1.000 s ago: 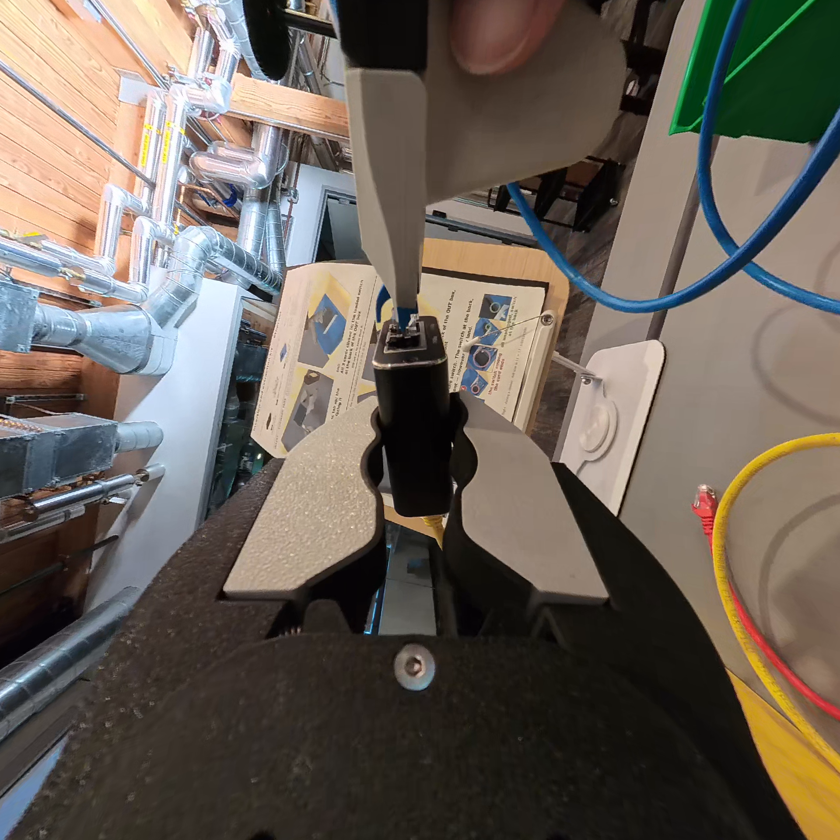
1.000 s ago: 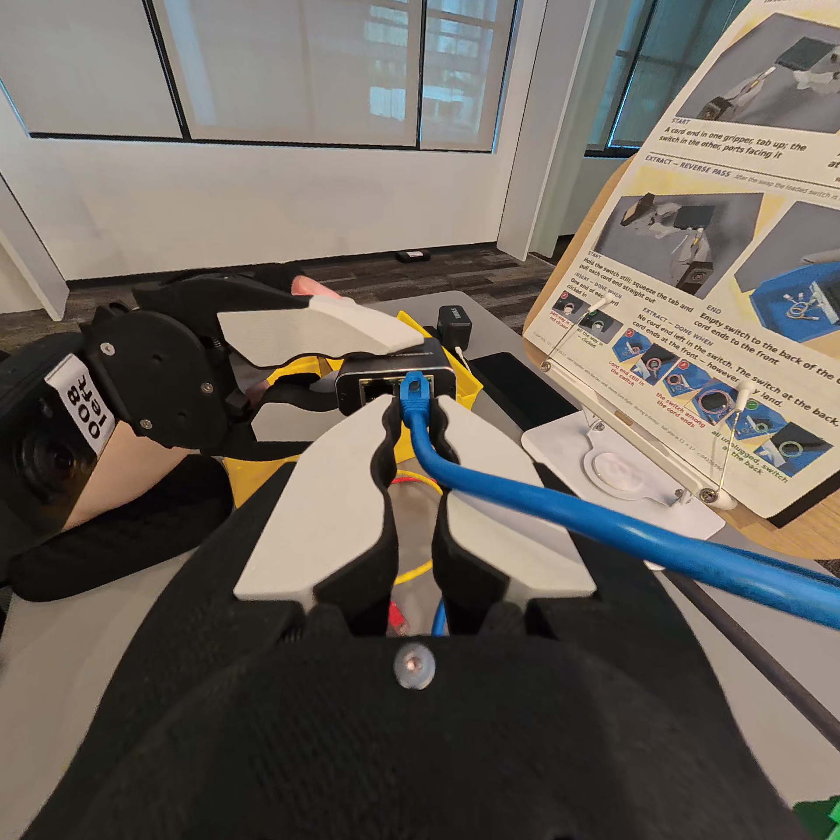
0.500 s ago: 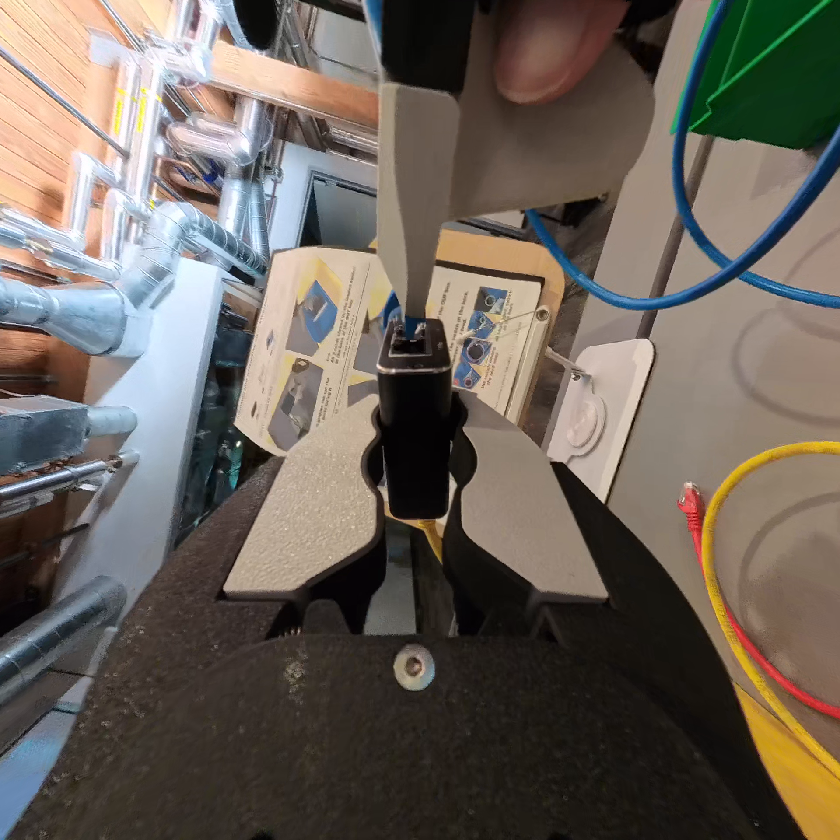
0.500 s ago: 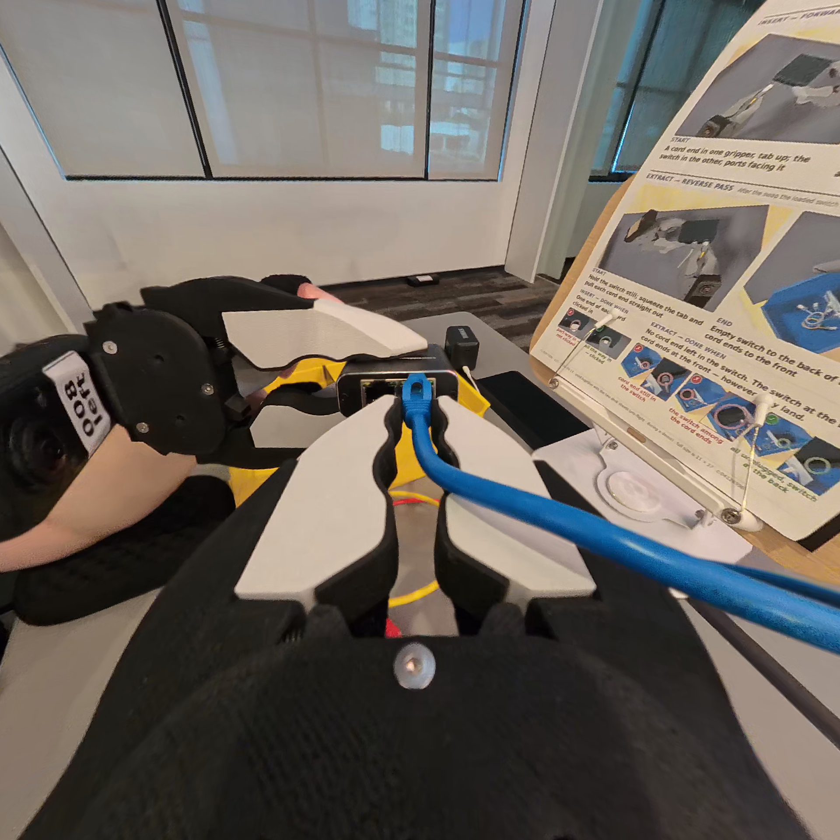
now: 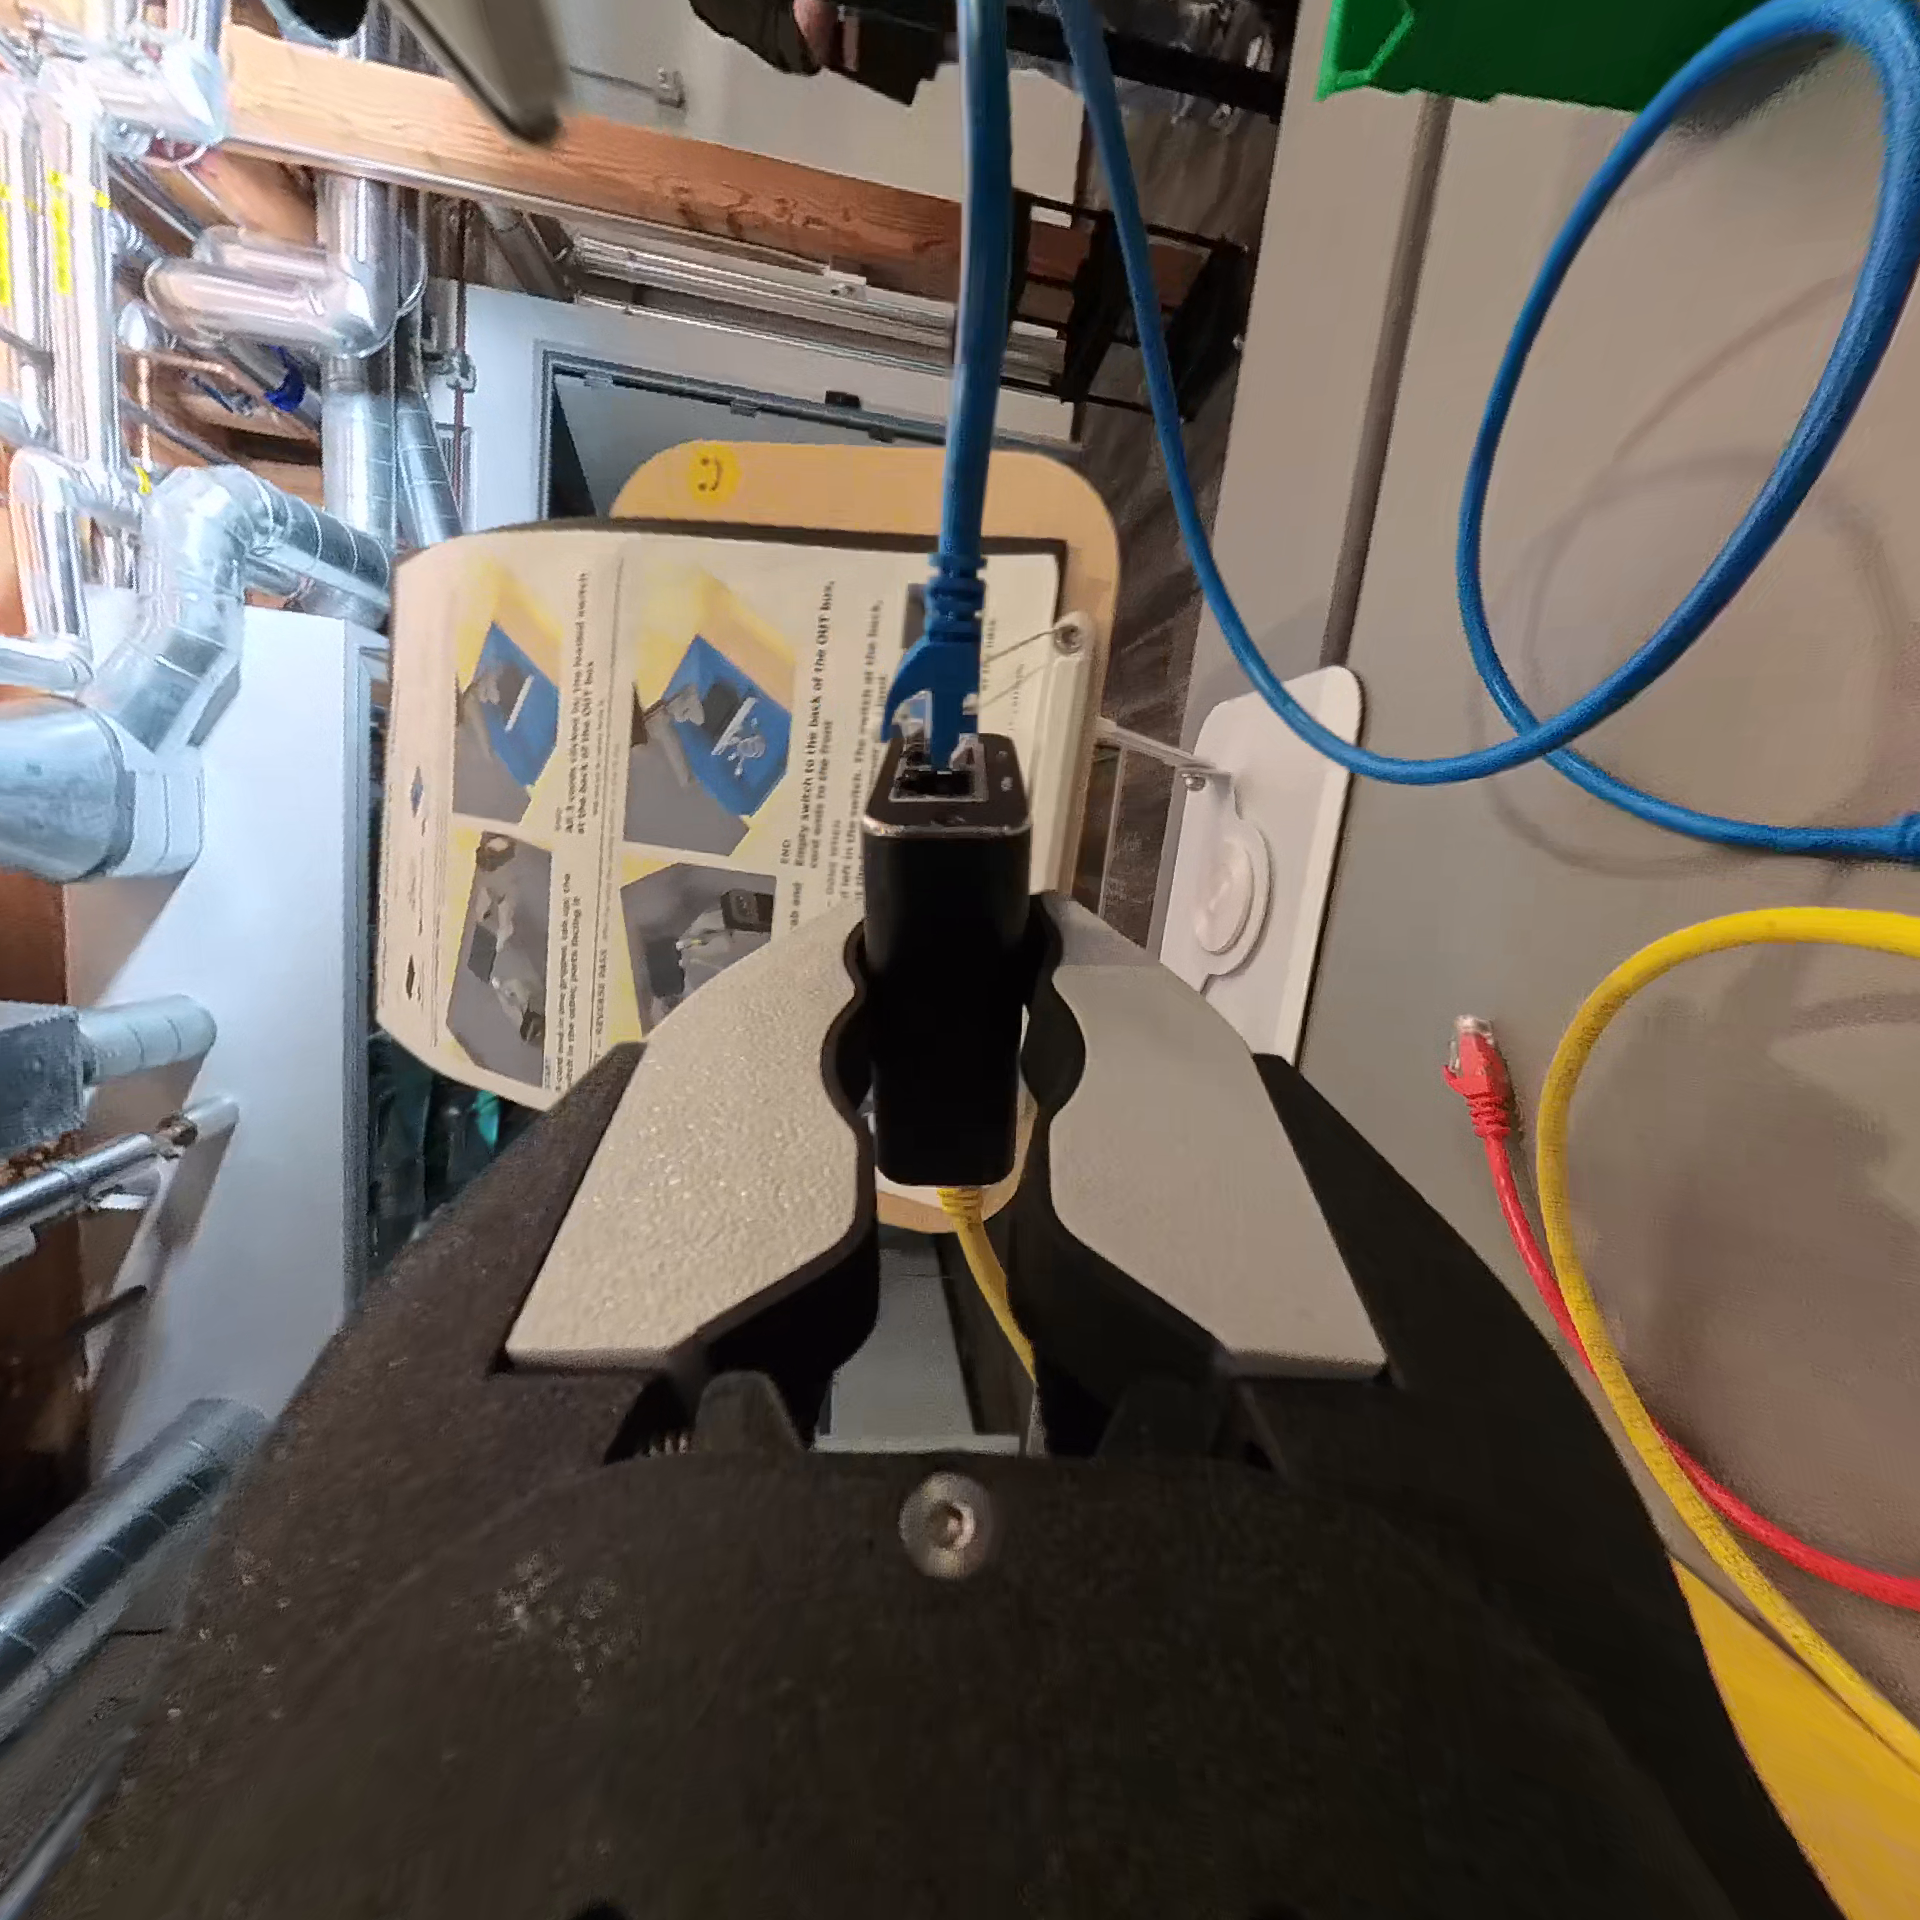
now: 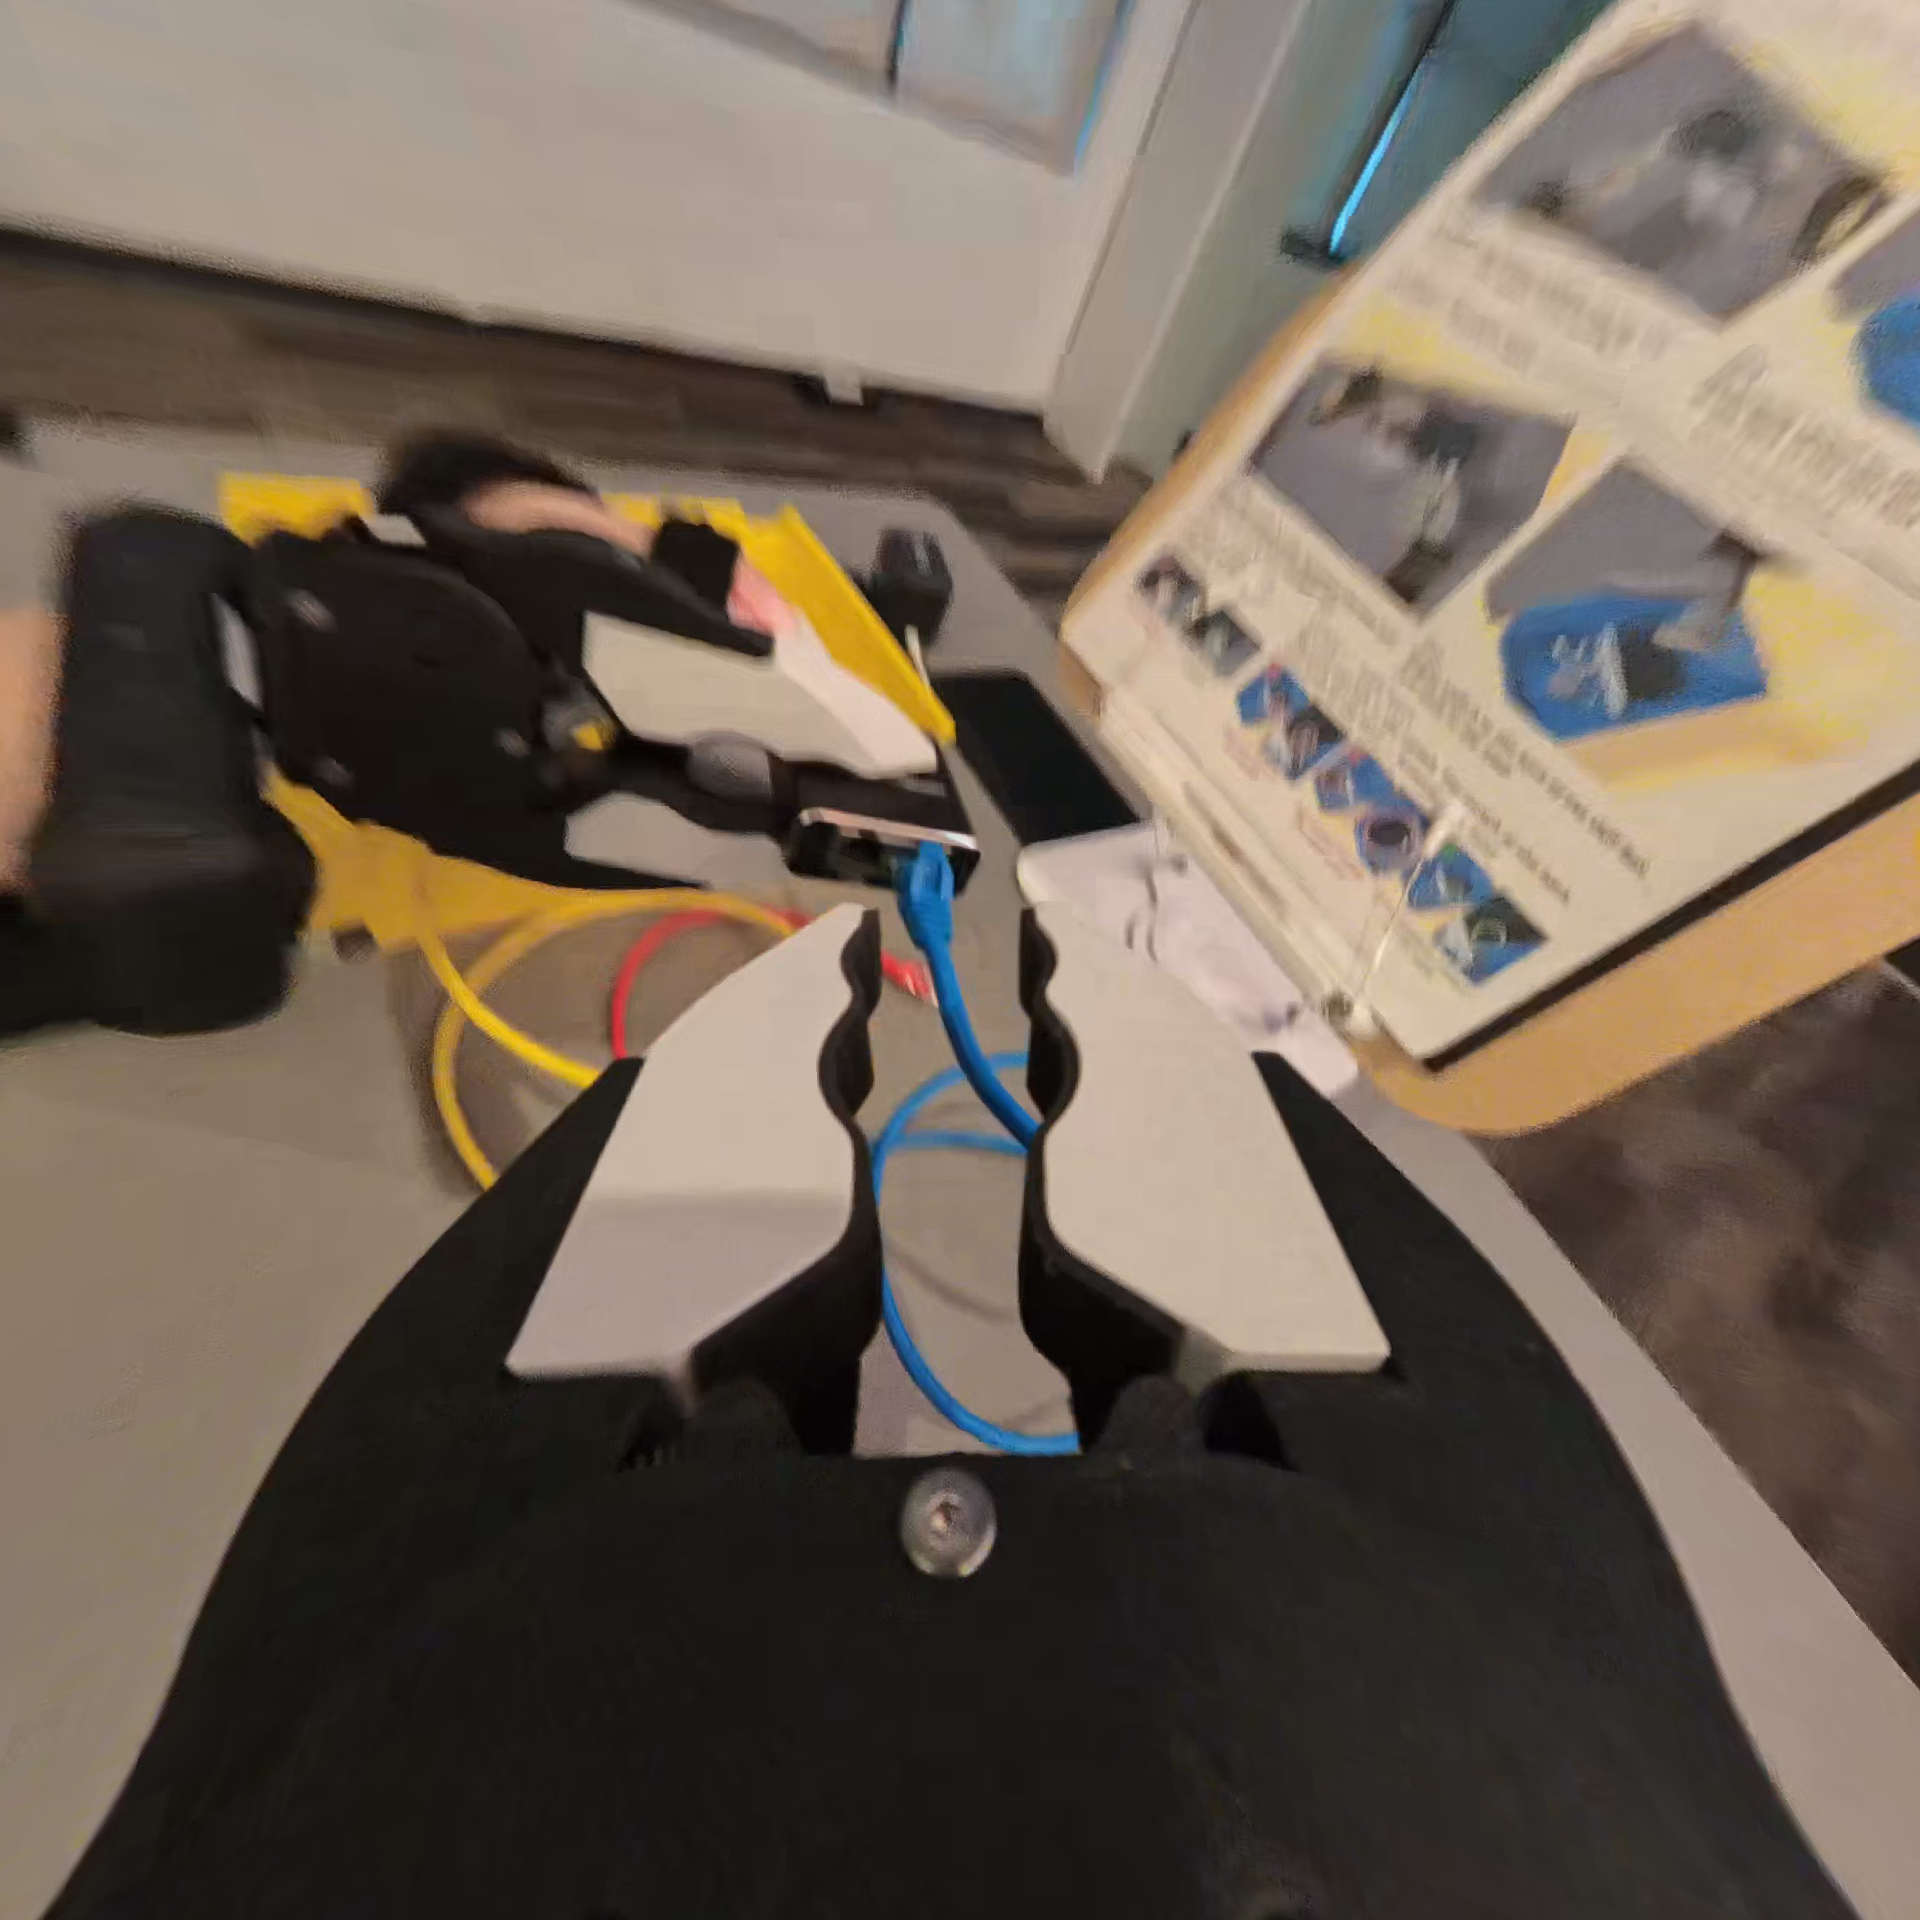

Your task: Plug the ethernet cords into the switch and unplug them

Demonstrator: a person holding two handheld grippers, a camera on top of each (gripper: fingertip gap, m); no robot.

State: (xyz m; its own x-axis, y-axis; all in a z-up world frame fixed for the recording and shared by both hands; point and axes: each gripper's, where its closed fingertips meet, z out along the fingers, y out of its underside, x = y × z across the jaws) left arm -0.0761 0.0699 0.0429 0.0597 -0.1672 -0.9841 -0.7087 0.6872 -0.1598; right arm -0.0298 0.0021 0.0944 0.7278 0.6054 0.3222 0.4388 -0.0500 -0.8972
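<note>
Left gripper point(image 5: 948, 997) clamps black switch point(image 5: 943, 987), blue cord point(image 5: 951, 665) plugged; right gripper point(image 6: 948, 935) open, empty: hold switch steady, grab red cord point(image 5: 1481, 1081) plug squarely.

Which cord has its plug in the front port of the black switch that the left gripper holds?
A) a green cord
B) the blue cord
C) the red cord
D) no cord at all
B. The blue cord enters the front port of the black switch, which the left gripper clamps; the red cord lies loose on the table, its plug free.
</note>
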